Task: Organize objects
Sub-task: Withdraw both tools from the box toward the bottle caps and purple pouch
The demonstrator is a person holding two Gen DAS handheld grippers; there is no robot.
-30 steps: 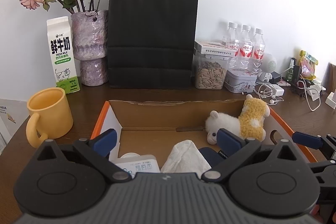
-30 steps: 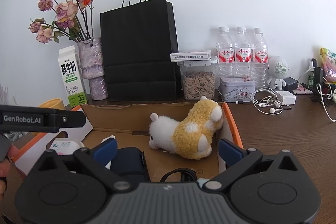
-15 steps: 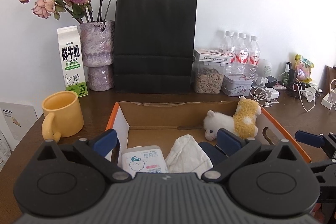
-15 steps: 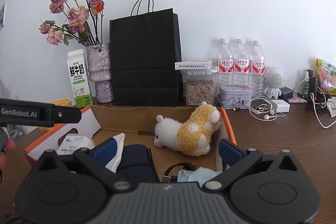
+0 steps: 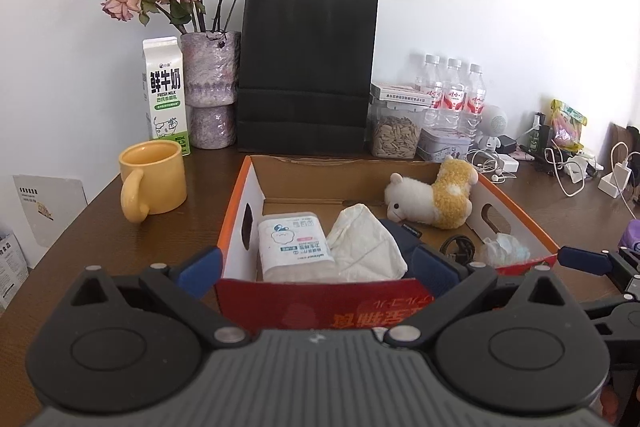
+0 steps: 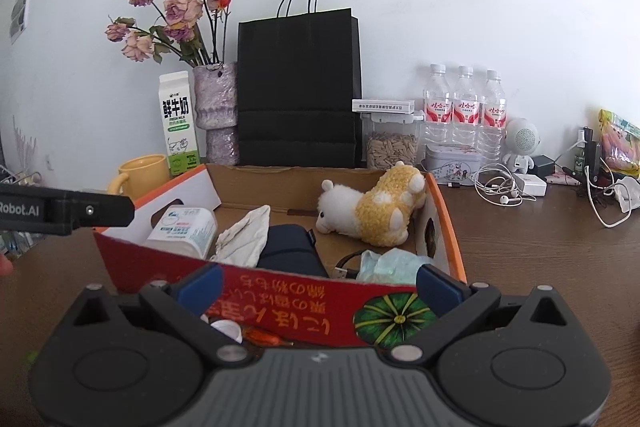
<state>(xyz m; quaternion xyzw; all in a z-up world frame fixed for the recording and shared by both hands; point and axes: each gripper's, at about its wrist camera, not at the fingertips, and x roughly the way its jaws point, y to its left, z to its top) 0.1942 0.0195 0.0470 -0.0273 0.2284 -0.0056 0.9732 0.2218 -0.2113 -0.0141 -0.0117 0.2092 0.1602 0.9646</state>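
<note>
An open cardboard box (image 5: 320, 301) with a red front wall and orange rims sits on the brown table, also the box (image 6: 304, 299) in the right wrist view. Inside lie a white wipes pack (image 5: 294, 245), a crumpled white cloth (image 5: 366, 247), a dark blue pouch (image 6: 290, 253), a black cable (image 5: 458, 247), a pale blue mask (image 6: 390, 265) and a white-and-yellow plush sheep (image 5: 434, 199). My left gripper (image 5: 316, 269) is open, empty, just in front of the box's front wall. My right gripper (image 6: 318, 285) is open too, nothing between its fingers, at the same wall.
A yellow mug (image 5: 154, 179) stands left of the box. Along the wall: milk carton (image 5: 166, 95), vase of dried roses (image 5: 210, 95), black paper bag (image 5: 308, 75), seed jar (image 5: 396, 133), tin, three water bottles (image 6: 464, 111). Earphones, chargers and cables (image 6: 500, 183) clutter the right side.
Both grippers have drawn back and risen from over the box; its red front wall, hidden before, now shows in both views. Contents have not moved.
</note>
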